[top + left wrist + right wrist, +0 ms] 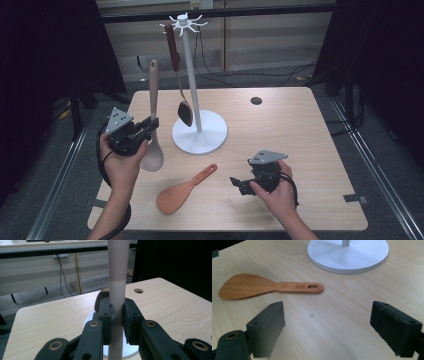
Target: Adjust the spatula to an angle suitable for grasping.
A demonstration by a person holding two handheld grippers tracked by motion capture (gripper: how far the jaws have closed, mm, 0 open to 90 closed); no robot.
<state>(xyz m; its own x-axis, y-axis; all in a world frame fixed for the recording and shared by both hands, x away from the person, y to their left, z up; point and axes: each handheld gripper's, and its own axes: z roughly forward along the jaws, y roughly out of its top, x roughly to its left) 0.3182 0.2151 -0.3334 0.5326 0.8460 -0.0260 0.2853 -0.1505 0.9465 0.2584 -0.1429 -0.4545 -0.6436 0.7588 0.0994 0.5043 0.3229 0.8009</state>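
White hook stand (194,90) holds dark ladle (184,111); my left claw (150,125) grips long, smooth beige silicone spoon (153,120) upright; right claw (239,182) spread, unladen.

We see a pale pink-beige spoon (153,120), an orange-brown wooden rice paddle (183,190), a white stand (199,131) bearing a ladle (179,75) with red-brown handle and dark bowl, and a light wood-grain tabletop (300,140).

The white utensil stand (199,131) is rising mid-table, its hanging dark ladle (184,113) crowding the pole's left side. The wooden rice paddle (184,190) is lying across the near-centre strip. The tabletop (290,125) right of the stand is lying open.
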